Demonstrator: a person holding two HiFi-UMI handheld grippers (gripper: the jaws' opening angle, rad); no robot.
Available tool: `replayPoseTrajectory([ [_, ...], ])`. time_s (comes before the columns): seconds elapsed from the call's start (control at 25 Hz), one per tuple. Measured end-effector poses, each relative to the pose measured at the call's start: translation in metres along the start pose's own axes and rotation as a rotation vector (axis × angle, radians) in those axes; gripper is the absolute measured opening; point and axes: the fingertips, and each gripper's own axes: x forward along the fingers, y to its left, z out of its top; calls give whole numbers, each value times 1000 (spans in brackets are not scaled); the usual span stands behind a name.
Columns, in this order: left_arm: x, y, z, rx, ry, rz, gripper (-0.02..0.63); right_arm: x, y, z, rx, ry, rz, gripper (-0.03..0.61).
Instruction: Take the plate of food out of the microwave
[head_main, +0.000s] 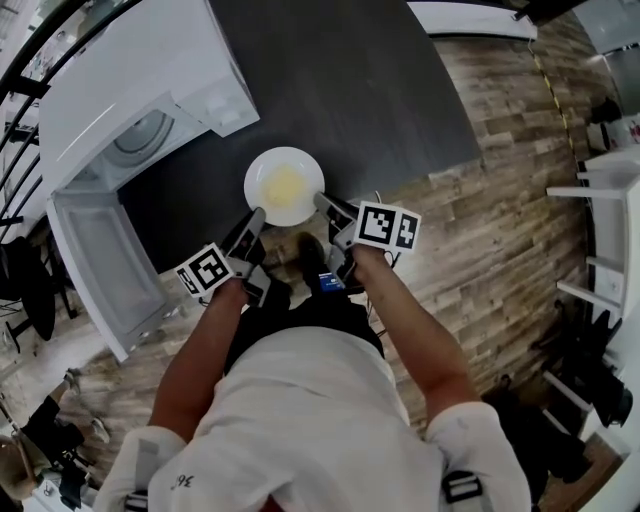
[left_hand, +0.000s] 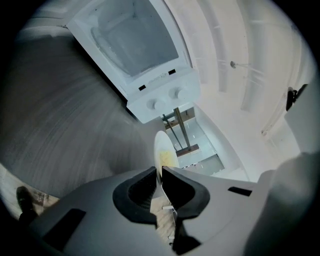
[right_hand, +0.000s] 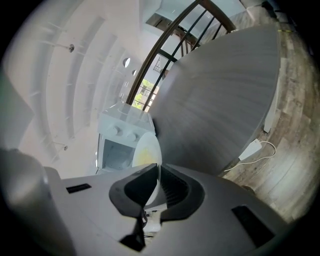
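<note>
**A:** Head view first. Where's the plate?

**B:** The plate (head_main: 258, 170) is out of the microwave (head_main: 130, 110), over the near edge of the dark desk (head_main: 370, 90). Whether it touches the desk, I can't tell. Yellow food (head_main: 285, 186) lies in its middle. The microwave sits at the left, and its door (head_main: 95, 265) is wide open.

**A:** And the grippers?

**B:** The left gripper (head_main: 258, 215) meets the rim on one side and the right gripper (head_main: 322, 203) on the other.

**A:** Left gripper view?

**B:** Its fingers (left_hand: 142, 187) are clenched on the plate's rim, which stands edge-on between them. The microwave is beyond, with its cavity showing.

**A:** Right gripper view?

**B:** Here too the fingers (right_hand: 172, 187) are clamped on the thin white rim. The microwave stands behind the plate and the desk stretches off to the right. A white cable (right_hand: 255, 147) lies on the wood floor (right_hand: 295, 150).
</note>
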Motion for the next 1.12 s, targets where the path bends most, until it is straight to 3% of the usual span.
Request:
replayPoseTrajectory([
  [0.32,50,-14,-9,7,55,-69,40,-9,-31,28,16,-41,-50,18],
  [0.68,95,-10,-10,6,118,-27,40,-8,-61,57,43,-78,-91,18],
  [1.12,127,2,-6,-76,176,92,40,7,-78,84,118,-94,-96,17],
])
